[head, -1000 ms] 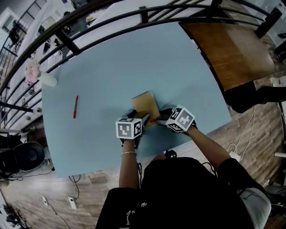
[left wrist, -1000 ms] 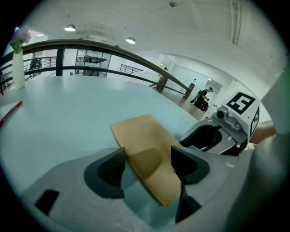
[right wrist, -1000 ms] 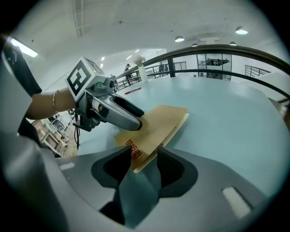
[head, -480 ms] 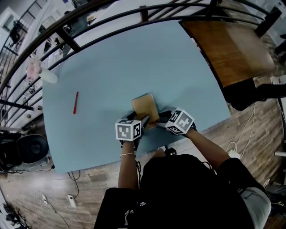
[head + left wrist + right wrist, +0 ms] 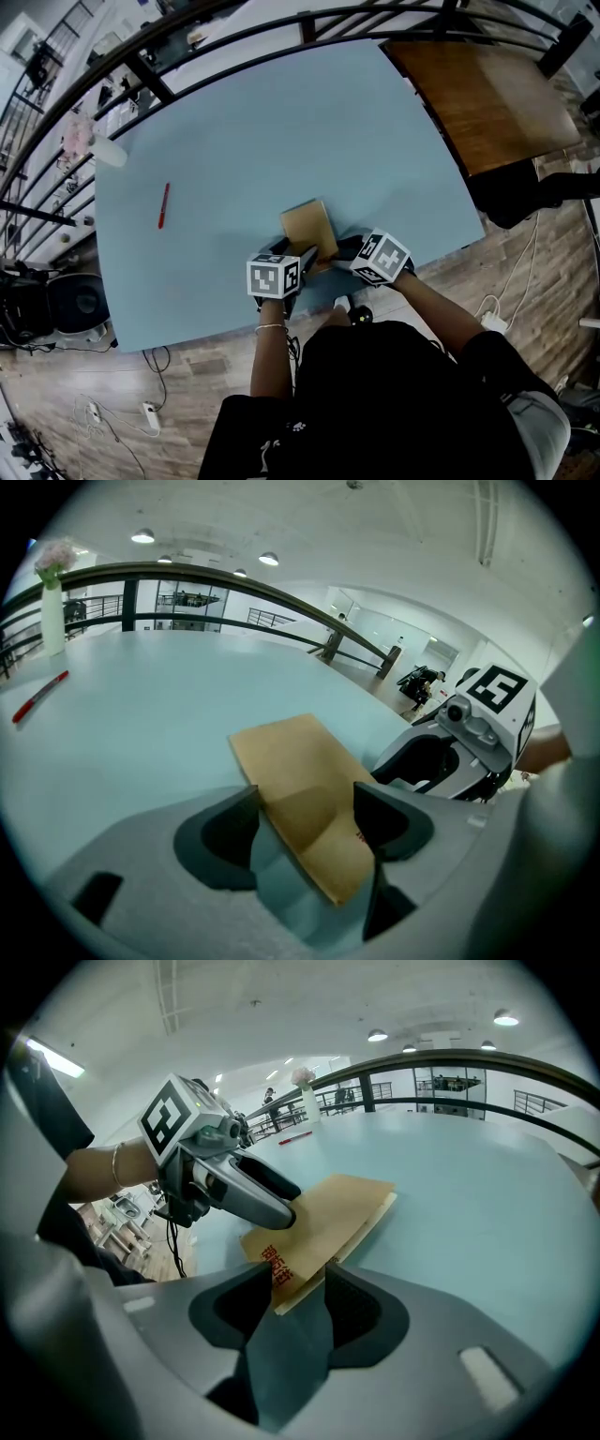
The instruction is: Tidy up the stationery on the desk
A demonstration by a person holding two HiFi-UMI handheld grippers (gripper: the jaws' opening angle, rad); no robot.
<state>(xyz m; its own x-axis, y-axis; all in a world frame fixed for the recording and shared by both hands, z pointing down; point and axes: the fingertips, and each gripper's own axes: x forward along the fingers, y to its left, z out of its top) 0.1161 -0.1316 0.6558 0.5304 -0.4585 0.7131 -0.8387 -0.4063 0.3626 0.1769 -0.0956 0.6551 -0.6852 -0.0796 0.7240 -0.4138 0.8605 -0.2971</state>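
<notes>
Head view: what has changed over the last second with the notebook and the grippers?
The left gripper and right gripper have slid the brown notebook a little toward the near edge of the desk, still clamped on its near corners. Nothing was picked up or let go. The red pen stayed put.

Shifted together toward the table's (image 5: 234, 141) near edge, lower centre of frame: brown notebook (image 5: 307, 225), left gripper (image 5: 303, 254), right gripper (image 5: 337, 251); wider gap to red pen (image 5: 163, 204).
</notes>
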